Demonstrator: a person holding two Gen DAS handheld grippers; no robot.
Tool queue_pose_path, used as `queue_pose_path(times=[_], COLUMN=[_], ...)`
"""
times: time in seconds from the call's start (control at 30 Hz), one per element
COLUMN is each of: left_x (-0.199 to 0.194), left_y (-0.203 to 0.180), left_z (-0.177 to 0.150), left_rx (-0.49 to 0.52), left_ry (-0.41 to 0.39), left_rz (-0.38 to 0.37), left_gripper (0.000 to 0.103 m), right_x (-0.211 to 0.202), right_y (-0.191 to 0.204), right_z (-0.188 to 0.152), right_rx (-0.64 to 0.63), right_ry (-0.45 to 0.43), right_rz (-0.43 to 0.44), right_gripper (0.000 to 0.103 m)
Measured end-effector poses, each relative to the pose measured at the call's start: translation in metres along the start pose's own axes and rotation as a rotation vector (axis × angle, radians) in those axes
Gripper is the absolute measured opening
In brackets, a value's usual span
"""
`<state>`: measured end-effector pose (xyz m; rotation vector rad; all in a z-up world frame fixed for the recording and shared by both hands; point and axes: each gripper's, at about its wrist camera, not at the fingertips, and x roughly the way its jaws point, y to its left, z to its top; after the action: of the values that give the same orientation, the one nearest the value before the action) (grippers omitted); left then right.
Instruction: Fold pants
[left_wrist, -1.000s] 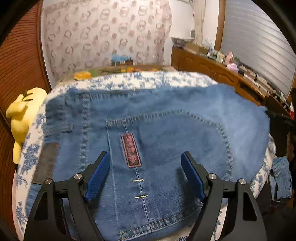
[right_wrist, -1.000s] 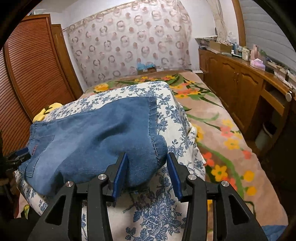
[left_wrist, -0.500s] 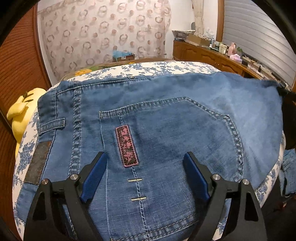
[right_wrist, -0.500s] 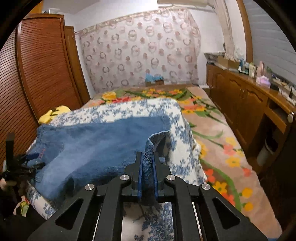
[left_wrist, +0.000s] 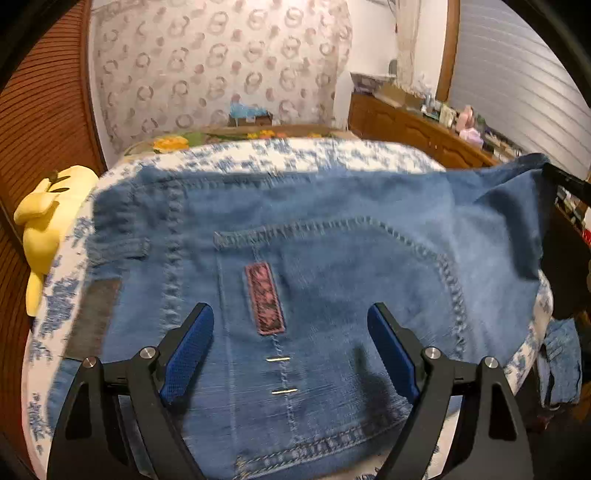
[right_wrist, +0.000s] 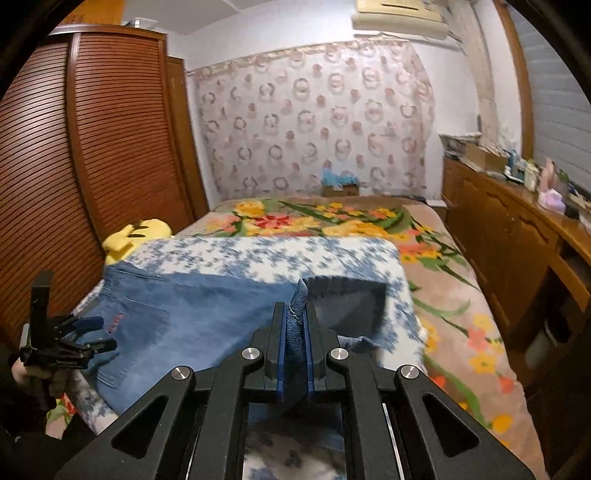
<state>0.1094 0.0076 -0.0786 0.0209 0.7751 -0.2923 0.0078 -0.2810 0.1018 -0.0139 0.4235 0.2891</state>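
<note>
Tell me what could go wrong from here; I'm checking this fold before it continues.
The right gripper pinches only a thin edge of the jeans' leg end, so the denim could slip out. The left gripper hangs open over the back pocket, pinning nothing, so the jeans may slide on the floral cover.

A brown slatted wardrobe (right_wrist: 92, 147) stands left, a patterned curtain (right_wrist: 314, 125) behind the bed (right_wrist: 461, 295), wooden cabinets (right_wrist: 509, 236) right.

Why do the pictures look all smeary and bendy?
Left wrist view: the jeans and blue-flowered cover are motion-blurred, and a gripper finger casts a dark shadow on the denim. Right wrist view: the fisheye lens bows the wardrobe, and corners go black.
</note>
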Motion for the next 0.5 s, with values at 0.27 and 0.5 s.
queue_pose_path(times=[0.27,0.5], left_x=[-0.037,-0.061], left_y=[0.010,0.019], left_z=[0.008,0.009], left_rx=[0.009,0.010], left_ry=[-0.080,-0.126], left_rz=[0.043,0.054], left_gripper=[0.086,0.086], right_x=[0.012,0.029], right_y=[0.059,0.103], right_z=[0.028,0.046], right_rx=[-0.134,-0.243], right_ry=[-0.031,-0.016], right_rz=[0.160,0.291], right_gripper=[0.007,0.007])
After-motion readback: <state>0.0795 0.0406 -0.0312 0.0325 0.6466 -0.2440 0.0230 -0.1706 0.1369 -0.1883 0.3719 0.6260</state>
